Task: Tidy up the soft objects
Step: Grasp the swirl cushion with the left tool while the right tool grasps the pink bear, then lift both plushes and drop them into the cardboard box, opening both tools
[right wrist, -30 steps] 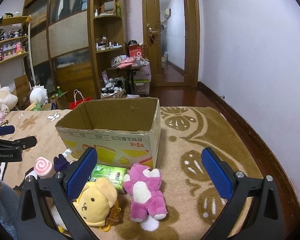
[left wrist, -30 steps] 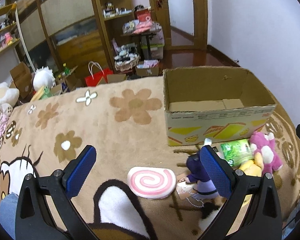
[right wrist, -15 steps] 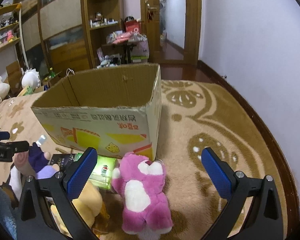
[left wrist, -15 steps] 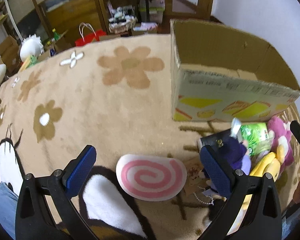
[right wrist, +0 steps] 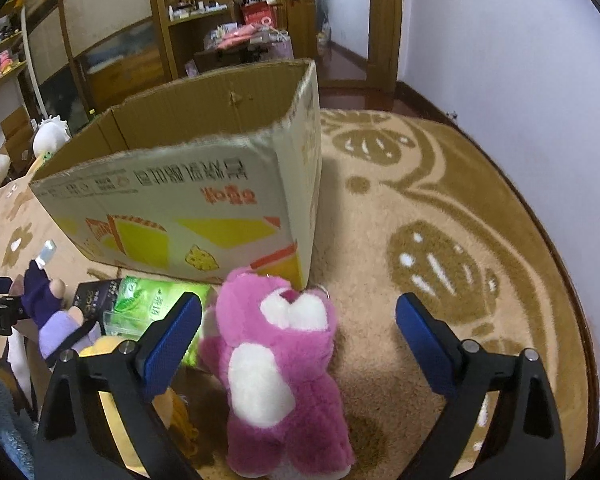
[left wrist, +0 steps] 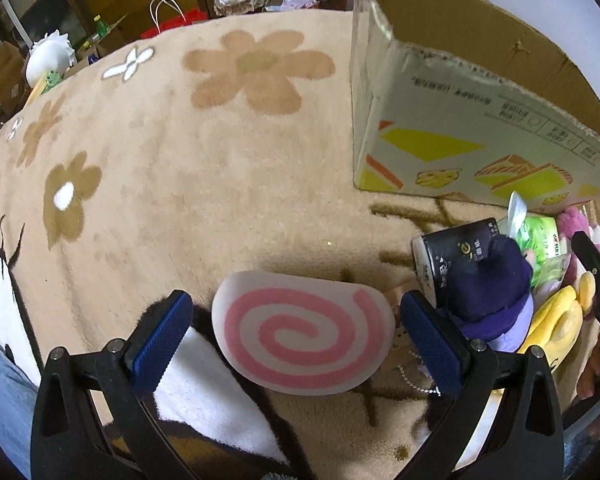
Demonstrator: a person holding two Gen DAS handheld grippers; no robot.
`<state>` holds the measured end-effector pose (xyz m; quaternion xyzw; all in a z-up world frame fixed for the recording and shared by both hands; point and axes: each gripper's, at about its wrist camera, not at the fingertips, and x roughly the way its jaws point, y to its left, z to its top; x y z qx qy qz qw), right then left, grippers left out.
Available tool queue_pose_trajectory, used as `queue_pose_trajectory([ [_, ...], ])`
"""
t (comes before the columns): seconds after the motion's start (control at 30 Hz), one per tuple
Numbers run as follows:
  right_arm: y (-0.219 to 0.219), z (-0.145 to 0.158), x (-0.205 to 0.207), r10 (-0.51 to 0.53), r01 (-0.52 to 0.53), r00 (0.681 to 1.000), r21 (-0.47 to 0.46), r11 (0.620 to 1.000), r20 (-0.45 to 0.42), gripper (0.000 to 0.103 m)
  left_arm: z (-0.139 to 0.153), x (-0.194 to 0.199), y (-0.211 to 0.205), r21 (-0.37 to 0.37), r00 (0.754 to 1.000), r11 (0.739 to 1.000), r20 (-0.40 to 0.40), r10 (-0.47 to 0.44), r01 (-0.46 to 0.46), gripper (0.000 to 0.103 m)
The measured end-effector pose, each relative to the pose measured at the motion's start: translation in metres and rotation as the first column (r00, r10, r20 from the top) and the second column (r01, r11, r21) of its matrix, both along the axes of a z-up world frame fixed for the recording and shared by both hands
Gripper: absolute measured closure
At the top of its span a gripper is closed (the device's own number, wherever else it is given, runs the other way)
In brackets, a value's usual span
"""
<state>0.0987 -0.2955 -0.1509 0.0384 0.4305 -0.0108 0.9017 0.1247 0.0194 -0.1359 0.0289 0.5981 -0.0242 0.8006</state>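
My left gripper (left wrist: 296, 340) is open, its blue pads on either side of a white cushion with a pink spiral (left wrist: 302, 338) lying on the rug. A purple doll (left wrist: 496, 292) lies just right of it. My right gripper (right wrist: 298, 336) is open around a pink plush bear (right wrist: 280, 376) lying on the rug in front of the open cardboard box (right wrist: 204, 200). The box also shows in the left wrist view (left wrist: 460, 120). A yellow plush (left wrist: 560, 324) lies beside the doll.
A green packet (right wrist: 152, 304) and a black carton (left wrist: 452, 256) lie by the box front. The beige flowered rug (left wrist: 180, 184) spreads to the left. Shelves, bags and a door stand at the back. A white wall (right wrist: 520, 60) is on the right.
Both grippers have moved down and forward. The spiral cushion now sits between the left pads and the pink bear between the right pads. Both stay open.
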Motion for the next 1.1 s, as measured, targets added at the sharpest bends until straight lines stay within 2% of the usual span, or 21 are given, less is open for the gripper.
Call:
queue_pose_trajectory([
  [0.1, -0.003, -0.006, 0.002, -0.005, 0.006, 1.0, 0.035, 0.999, -0.028, 0.002, -0.008, 0.002, 0.001, 0.005, 0.999, 1.0, -0.037, 0.004, -0.004, 0.011],
  [0.17, -0.005, -0.008, 0.004, -0.009, 0.011, 0.999, 0.056, 0.998, -0.04, 0.002, -0.012, 0.004, 0.003, -0.013, 0.998, 1.0, -0.063, 0.008, -0.009, 0.015],
  [0.2, -0.006, -0.011, 0.005, -0.01, 0.014, 0.999, 0.073, 0.997, -0.051, 0.002, -0.014, 0.004, 0.004, -0.031, 0.997, 0.999, -0.075, 0.008, -0.011, 0.021],
  [0.4, -0.009, -0.018, 0.007, -0.006, 0.016, 0.996, 0.123, 0.992, -0.086, 0.002, -0.017, 0.005, 0.003, -0.032, 0.997, 0.999, -0.08, 0.001, -0.004, 0.029],
  [0.47, -0.01, -0.021, 0.008, 0.012, 0.004, 0.995, 0.163, 0.987, -0.095, 0.009, -0.016, 0.006, 0.003, -0.033, 0.997, 0.999, -0.076, 0.001, -0.004, 0.033],
  [0.53, -0.012, -0.023, 0.009, 0.019, 0.003, 0.994, 0.208, 0.978, -0.104, 0.026, -0.015, 0.004, 0.0, -0.03, 0.998, 1.0, -0.066, -0.005, 0.003, 0.039],
  [0.57, -0.011, -0.022, 0.007, 0.024, -0.001, 0.994, 0.211, 0.978, -0.104, 0.031, -0.014, 0.003, 0.0, -0.027, 0.998, 1.0, -0.061, -0.006, 0.004, 0.04],
  [0.6, -0.008, -0.022, 0.006, 0.043, -0.021, 0.994, 0.217, 0.976, -0.1, 0.044, -0.014, 0.001, 0.002, -0.027, 0.999, 1.0, -0.053, -0.007, 0.005, 0.042],
  [0.63, -0.007, -0.021, 0.006, 0.045, -0.024, 0.994, 0.209, 0.978, -0.101, 0.051, -0.013, 0.001, 0.002, -0.024, 0.999, 1.0, -0.047, -0.005, 0.004, 0.043],
  [0.87, -0.004, -0.003, -0.005, 0.022, -0.016, 0.999, 0.15, 0.989, -0.041, 0.054, 0.003, -0.016, -0.009, 0.029, 0.999, 0.999, 0.03, -0.019, 0.018, 0.048],
  [1.0, -0.009, 0.013, -0.017, -0.016, 0.013, 1.0, 0.145, 0.989, 0.019, 0.054, 0.021, -0.03, -0.019, 0.058, 0.994, 0.998, 0.106, -0.03, 0.024, 0.048],
  [1.1, -0.011, 0.024, -0.024, -0.027, 0.019, 0.998, 0.139, 0.99, 0.059, 0.054, 0.04, -0.04, -0.023, 0.065, 0.98, 0.997, 0.189, -0.055, 0.043, 0.048],
])
